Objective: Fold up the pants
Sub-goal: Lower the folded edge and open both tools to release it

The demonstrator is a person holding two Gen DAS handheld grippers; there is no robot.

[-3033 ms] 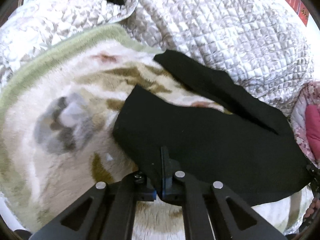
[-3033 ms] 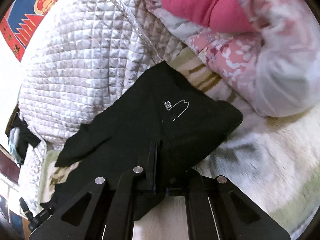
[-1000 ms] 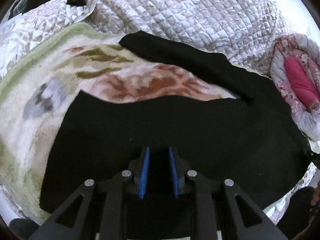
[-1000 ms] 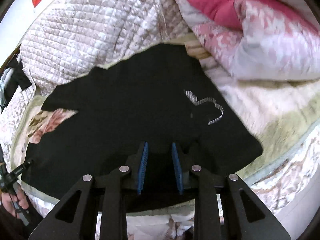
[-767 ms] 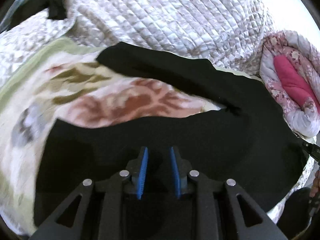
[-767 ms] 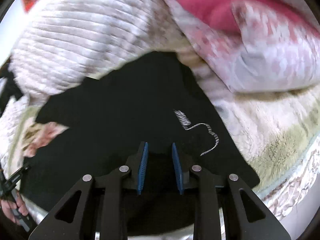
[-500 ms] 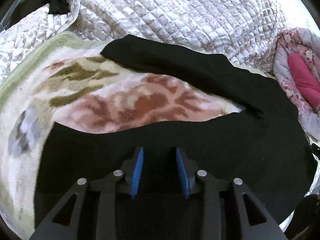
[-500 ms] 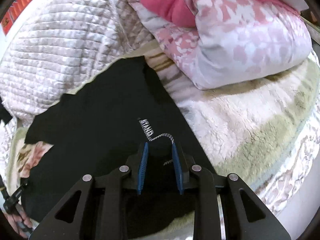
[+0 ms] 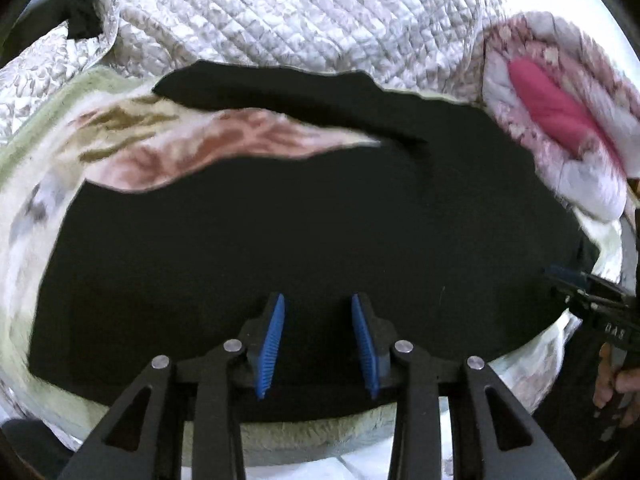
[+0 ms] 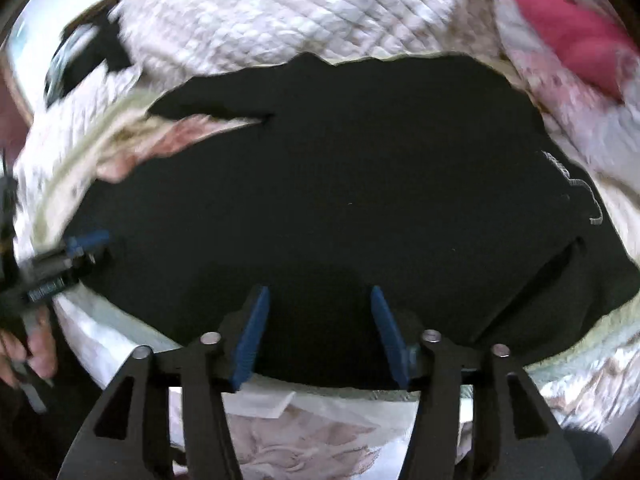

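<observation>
Now both grips on the black pants (image 9: 304, 240) had been let go: a second earlier my fingers stood narrow over the cloth, whereas at this moment the left gripper (image 9: 318, 344) held a moderate gap with nothing pressed between its blue pads, and the right gripper (image 10: 318, 330) was opening wide, its pads clear of the fabric. I judged this to mean the spreading step was finished and the first fold could begin. The pants lay flat on the fleece blanket (image 9: 172, 140) of the bed, near its front edge, bounded behind by the quilted cover (image 9: 304, 20). Their long axis ran across both views, side to side. The waist end with the white emblem (image 10: 580, 188) pointed toward my right, beside the pink pillow (image 9: 560, 120); the two legs pointed left, splayed apart with blanket showing between them.
</observation>
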